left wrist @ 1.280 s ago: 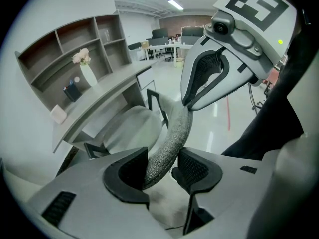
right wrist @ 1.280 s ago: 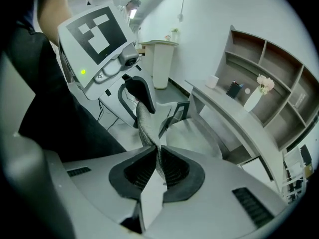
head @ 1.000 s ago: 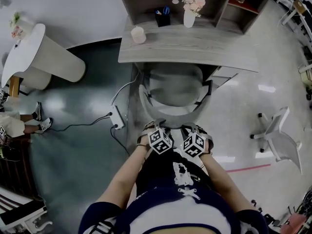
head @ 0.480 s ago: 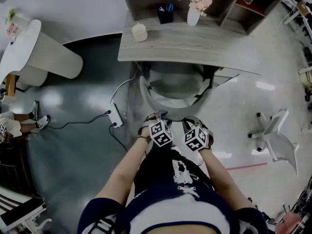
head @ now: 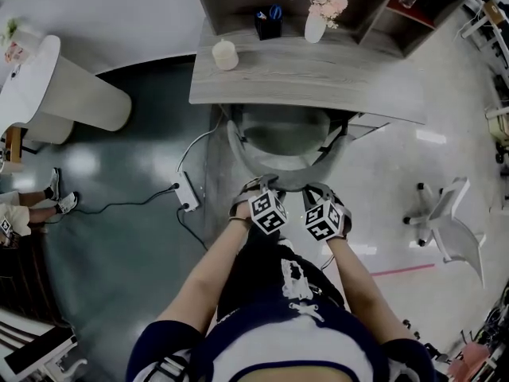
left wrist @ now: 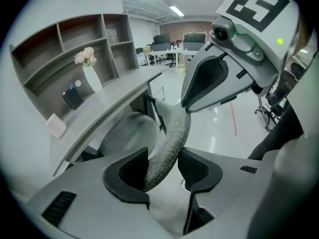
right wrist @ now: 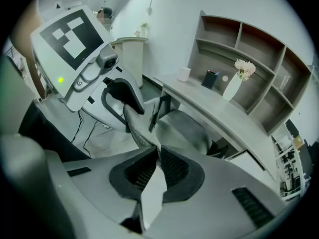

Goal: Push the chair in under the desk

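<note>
The chair (head: 282, 130) was seen with its seat largely under the bench (head: 358, 78), its backrest (head: 246, 161) left outside the bench edge, towards the person. The top rim of the backrest was held by both tools, side by side. The left tool (head: 265, 185) was set wide, its pads (left wrist: 132, 168) closed on the thick woven rim, which filled the gap between them. The right tool (head: 316, 191) was almost closed, a thin edge of the same rim pinched between its pads (right wrist: 174, 166). On the bench, a white vase (head: 315, 27) of flowers, a dark pen holder (head: 267, 25) and a pale cylinder (head: 225, 55) were stood before the shelves (head: 374, 2).
</note>
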`<state>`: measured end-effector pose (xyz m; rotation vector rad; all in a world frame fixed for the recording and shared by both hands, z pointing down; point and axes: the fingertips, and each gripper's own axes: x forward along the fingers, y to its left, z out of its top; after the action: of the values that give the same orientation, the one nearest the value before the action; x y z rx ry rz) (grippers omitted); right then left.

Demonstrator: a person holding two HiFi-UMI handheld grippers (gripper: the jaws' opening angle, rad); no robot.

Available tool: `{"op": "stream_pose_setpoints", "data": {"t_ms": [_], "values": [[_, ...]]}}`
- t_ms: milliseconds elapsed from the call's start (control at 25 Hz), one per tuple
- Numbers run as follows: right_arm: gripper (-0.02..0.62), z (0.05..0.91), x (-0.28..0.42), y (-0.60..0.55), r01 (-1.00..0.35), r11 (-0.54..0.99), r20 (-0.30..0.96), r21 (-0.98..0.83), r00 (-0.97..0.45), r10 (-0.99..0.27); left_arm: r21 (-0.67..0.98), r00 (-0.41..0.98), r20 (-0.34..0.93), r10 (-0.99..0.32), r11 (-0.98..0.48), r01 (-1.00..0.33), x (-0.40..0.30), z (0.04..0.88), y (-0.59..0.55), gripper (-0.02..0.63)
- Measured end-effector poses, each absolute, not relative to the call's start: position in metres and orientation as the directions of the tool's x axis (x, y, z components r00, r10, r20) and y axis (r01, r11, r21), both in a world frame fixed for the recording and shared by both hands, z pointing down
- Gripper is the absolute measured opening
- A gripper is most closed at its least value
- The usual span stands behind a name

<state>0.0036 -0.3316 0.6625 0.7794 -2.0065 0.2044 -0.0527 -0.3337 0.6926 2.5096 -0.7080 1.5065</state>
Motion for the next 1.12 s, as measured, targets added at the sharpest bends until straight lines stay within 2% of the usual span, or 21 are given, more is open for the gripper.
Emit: {"op": "stream_pose_setpoints", "data": {"t_ms": [400,1120], "values": [[0.026,0.661,0.022,-0.371,-0.651,0.737,0.826,0.184,-0.305,-0.475,-0.097,0.424,0.846,-0.322,-0.876,-0.472,-0.036,0.688,-0.367,0.189],[0.026,0.664,0.032,-0.373,-0.643,0.746,0.841,0.176,-0.295,-0.453,-0.07,0.412,0.857,-0.311,-0.861,-0.504,-0.029,0.689,-0.368,0.195]]}}
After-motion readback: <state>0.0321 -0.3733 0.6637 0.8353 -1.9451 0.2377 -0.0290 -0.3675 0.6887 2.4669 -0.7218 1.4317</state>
